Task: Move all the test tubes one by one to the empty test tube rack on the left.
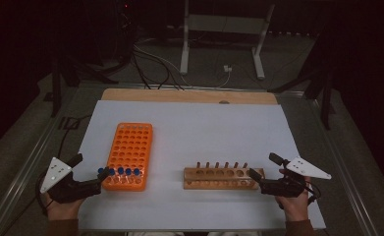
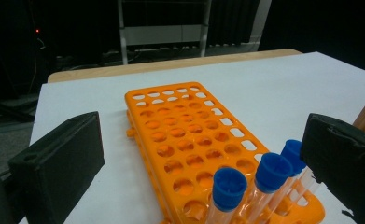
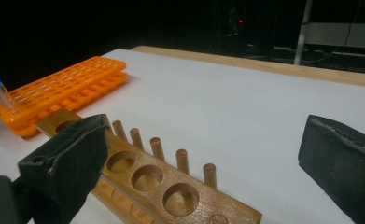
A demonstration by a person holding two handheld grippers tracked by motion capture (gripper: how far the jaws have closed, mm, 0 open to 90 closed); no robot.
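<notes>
High view: the left gripper (image 1: 101, 178) sits at the near left corner of the orange rack (image 1: 128, 156), fingers spread and empty, beside the blue-capped tubes (image 1: 121, 172); a skewed approach could knock a neighbouring tube.

Left gripper view: the tubes stand between the fingers (image 2: 59, 158), nearer the right one.

Right gripper view: the right gripper (image 3: 203, 163) is released over the wooden rack (image 3: 161, 186) near the tabletop's front edge.

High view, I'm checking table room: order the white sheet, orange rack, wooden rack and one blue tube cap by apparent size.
1. white sheet
2. orange rack
3. wooden rack, somewhat smaller in area
4. blue tube cap
</notes>
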